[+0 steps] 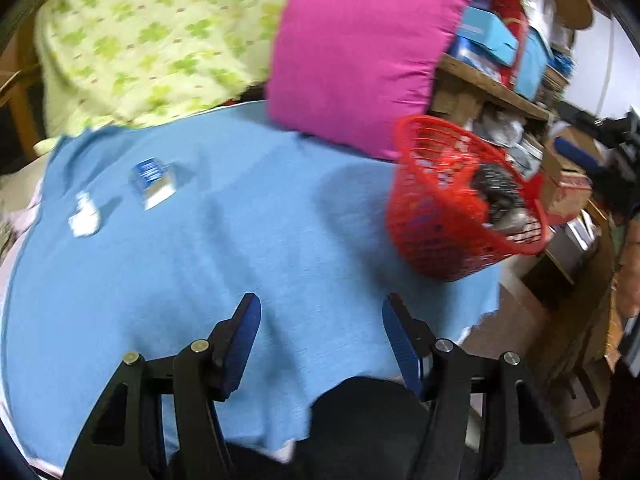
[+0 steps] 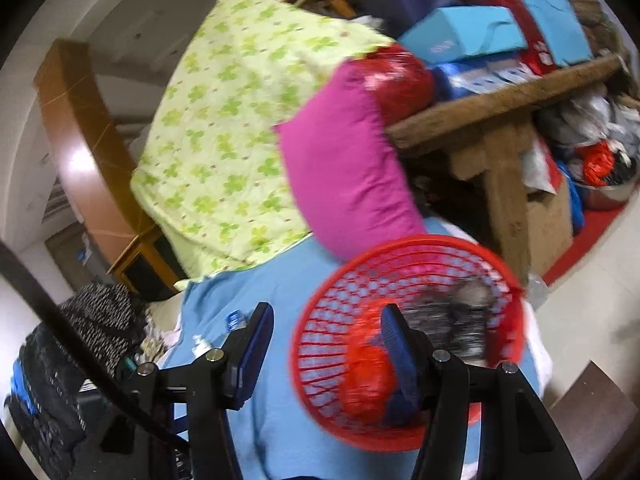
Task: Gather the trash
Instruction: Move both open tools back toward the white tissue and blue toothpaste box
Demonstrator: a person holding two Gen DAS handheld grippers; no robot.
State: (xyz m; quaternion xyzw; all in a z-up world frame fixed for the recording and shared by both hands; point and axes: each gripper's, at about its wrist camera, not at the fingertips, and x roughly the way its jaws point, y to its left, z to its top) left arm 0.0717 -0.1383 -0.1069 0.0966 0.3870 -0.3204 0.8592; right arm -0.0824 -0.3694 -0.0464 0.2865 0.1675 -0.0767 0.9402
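Both the left claw (image 1: 321,336) and right claw (image 2: 327,344) are hanging open, gripping nothing. The red basket (image 1: 460,208) is sitting at the blue cloth's (image 1: 200,280) right edge, two scraps (image 1: 154,182) lying near its far-left corner.

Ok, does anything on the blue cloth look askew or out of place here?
The red basket sits tilted at the cloth's edge, trash inside. Two bits still lie loose at the far side: a blue-white carton and a white scrap.
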